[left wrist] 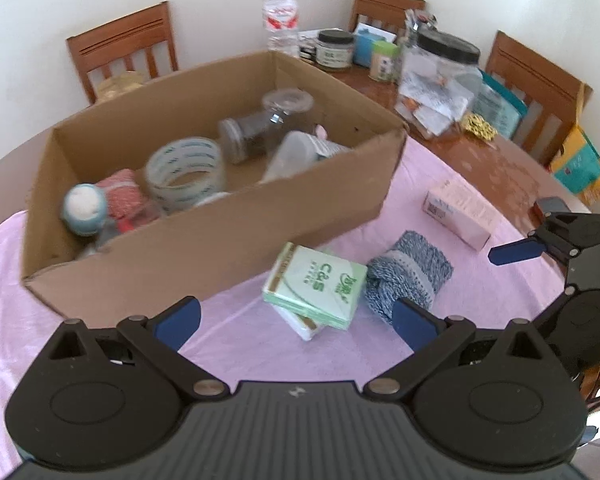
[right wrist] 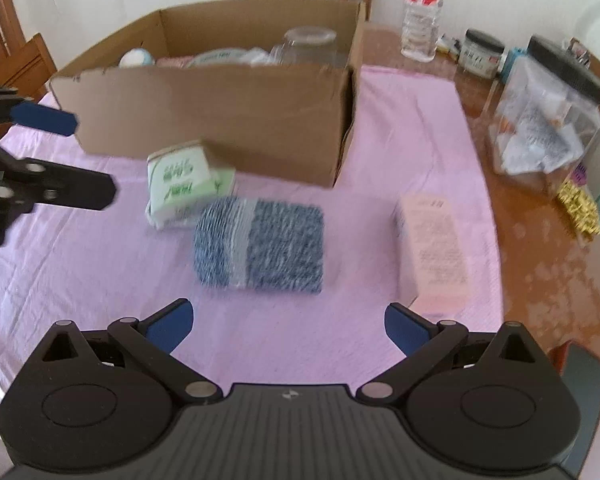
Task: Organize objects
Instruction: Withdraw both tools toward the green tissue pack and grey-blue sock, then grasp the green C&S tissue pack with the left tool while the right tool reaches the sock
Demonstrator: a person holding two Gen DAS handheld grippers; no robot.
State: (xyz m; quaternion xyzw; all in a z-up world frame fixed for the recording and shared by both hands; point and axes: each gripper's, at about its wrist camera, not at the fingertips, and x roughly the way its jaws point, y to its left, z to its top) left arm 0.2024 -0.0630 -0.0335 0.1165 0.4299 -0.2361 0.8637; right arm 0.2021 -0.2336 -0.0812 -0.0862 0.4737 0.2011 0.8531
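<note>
Now both tongs are held wide and empty over the counter (right wrist: 420, 128).
Near the cardboard box (left wrist: 204, 240), tissue packs (left wrist: 316, 284), a blue towel (right wrist: 260, 244) and a pink carton (right wrist: 432, 248) are laid.

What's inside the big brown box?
In the cardboard box: a tape roll, a glass jar, a plush toy, pink cloth and clear containers. The near wall hides whatever lies lower.

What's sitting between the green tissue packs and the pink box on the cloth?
The blue knitted cloth lies between the green tissue packs and the pink box, clearest in the right wrist view.
</note>
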